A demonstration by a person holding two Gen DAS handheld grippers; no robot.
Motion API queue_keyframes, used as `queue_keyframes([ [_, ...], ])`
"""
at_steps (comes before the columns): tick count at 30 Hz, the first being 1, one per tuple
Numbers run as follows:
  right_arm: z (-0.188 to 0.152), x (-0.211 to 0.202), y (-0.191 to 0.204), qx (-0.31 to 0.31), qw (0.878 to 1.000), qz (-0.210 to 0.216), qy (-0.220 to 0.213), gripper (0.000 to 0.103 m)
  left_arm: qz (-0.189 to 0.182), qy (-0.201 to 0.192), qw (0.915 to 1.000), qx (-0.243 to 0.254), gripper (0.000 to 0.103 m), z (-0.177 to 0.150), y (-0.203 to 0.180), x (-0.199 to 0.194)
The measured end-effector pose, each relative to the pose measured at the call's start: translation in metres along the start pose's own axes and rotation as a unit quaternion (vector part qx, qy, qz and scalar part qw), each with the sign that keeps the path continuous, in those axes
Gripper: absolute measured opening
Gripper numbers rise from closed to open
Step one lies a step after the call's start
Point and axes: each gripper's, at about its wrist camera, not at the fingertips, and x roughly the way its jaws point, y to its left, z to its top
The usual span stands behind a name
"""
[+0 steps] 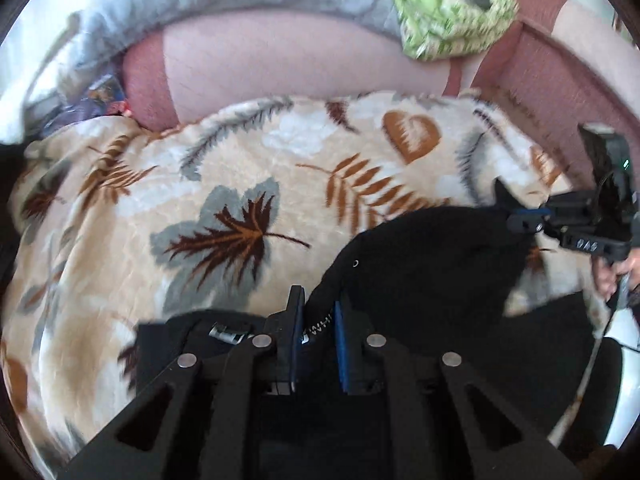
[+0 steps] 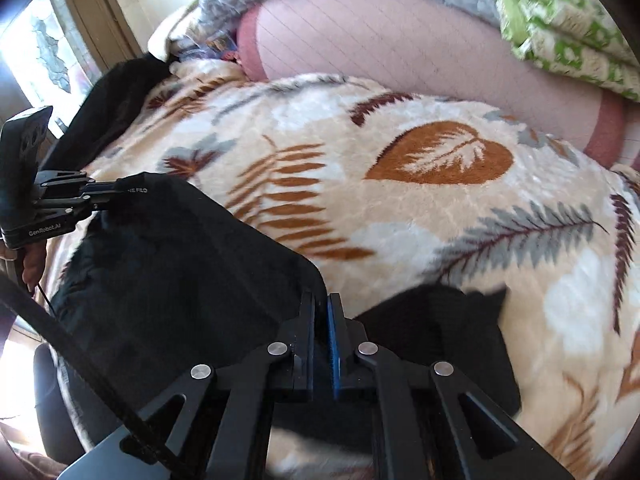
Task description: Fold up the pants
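A leaf-patterned plush blanket (image 2: 400, 220) covered the sofa seat, with the pink backrest cushion (image 1: 280, 64) behind it and a green patterned cloth (image 1: 448, 12) thrown over the top. The black pants (image 2: 180, 264) lay at the near edge of the blanket, one edge lifted and stretched between the two tools, the rest sagging in loose dark folds toward the person.

The left claw (image 1: 318, 320) was clamped on one corner of that edge, where white lettering showed between its blue pads. The right claw (image 2: 320, 320) was closed on the opposite corner, its jaws nearly together over thin fabric.

The main risk looked like slippage: both holds sat near the very hem, so a sharp tug could pull a corner free and let the fold collapse. Uneven tension between the hands would probably skew the crease. The deep pile might also drag the trailing cloth and bunch it underneath.
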Motion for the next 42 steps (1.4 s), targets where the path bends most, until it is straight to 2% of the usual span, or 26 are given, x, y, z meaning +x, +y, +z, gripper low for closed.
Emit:
queue_keyframes([
  [4, -0.033, -0.038, 0.024, 0.008, 1.000, 0.008, -0.020, 0.006, -0.012, -0.031, 0.9988, -0.035, 0.014, -0.042, -0.014, -0.048],
  [9, -0.099, -0.073, 0.061, 0.028, 0.998, 0.044, -0.033, 0.006, -0.010, -0.049, 0.9952, -0.084, 0.014, -0.113, -0.030, -0.085],
  [11, -0.138, -0.080, 0.080, 0.038, 0.997, 0.063, -0.026, 0.006, -0.008, -0.043, 0.9935, -0.105, 0.015, -0.148, -0.038, -0.091],
  [14, -0.185, -0.077, 0.097, 0.044, 0.997, 0.059, -0.004, 0.006, 0.017, -0.008, 0.9920, -0.125, 0.017, -0.193, -0.048, -0.083],
  [17, -0.226, -0.072, 0.102, 0.066, 0.996, 0.056, 0.016, 0.007, 0.037, 0.011, 0.9908, -0.129, 0.024, -0.220, -0.059, -0.083],
  [20, -0.249, -0.082, 0.096, 0.101, 0.994, 0.048, 0.006, 0.008, 0.062, 0.008, 0.9900, -0.127, 0.024, -0.233, -0.067, -0.094],
  [24, -0.264, -0.106, 0.071, 0.156, 0.987, 0.024, -0.022, 0.010, 0.087, 0.002, 0.9858, -0.144, 0.024, -0.242, -0.060, -0.107],
  [26, -0.266, -0.120, 0.052, 0.188, 0.981, 0.002, -0.045, 0.011, 0.101, -0.001, 0.9811, -0.165, 0.025, -0.244, -0.051, -0.112],
  [27, -0.265, -0.124, 0.048, 0.195, 0.979, -0.005, -0.051, 0.014, 0.103, -0.003, 0.9793, -0.174, 0.026, -0.243, -0.048, -0.114],
  [28, -0.260, -0.128, 0.042, 0.203, 0.977, -0.012, -0.062, 0.018, 0.102, -0.006, 0.9772, -0.186, 0.027, -0.243, -0.045, -0.117],
  [30, -0.250, -0.137, 0.036, 0.217, 0.972, -0.022, -0.087, 0.051, 0.101, -0.013, 0.9739, -0.203, 0.032, -0.242, -0.041, -0.123],
  [32, -0.229, -0.138, 0.037, 0.222, 0.969, -0.019, -0.106, 0.065, 0.100, -0.025, 0.9727, -0.208, 0.038, -0.239, -0.045, -0.129],
  [36, -0.193, -0.116, 0.053, 0.196, 0.975, -0.046, -0.095, 0.072, 0.106, -0.039, 0.9744, -0.194, 0.048, -0.232, -0.057, -0.132],
  [38, -0.178, -0.093, 0.068, 0.176, 0.978, -0.086, -0.070, 0.072, 0.108, -0.034, 0.9756, -0.188, 0.048, -0.228, -0.062, -0.128],
  [39, -0.176, -0.083, 0.071, 0.171, 0.978, -0.105, -0.058, 0.068, 0.107, -0.032, 0.9755, -0.189, 0.048, -0.226, -0.062, -0.126],
  [40, -0.172, -0.073, 0.075, 0.162, 0.977, -0.131, -0.044, 0.059, 0.103, -0.031, 0.9752, -0.193, 0.048, -0.226, -0.062, -0.125],
  [41, -0.174, -0.072, 0.075, 0.158, 0.976, -0.143, -0.039, 0.027, 0.098, -0.031, 0.9750, -0.197, 0.048, -0.225, -0.062, -0.125],
  [42, -0.176, -0.070, 0.075, 0.158, 0.977, -0.142, -0.033, 0.011, 0.092, -0.031, 0.9749, -0.200, 0.048, -0.226, -0.061, -0.124],
])
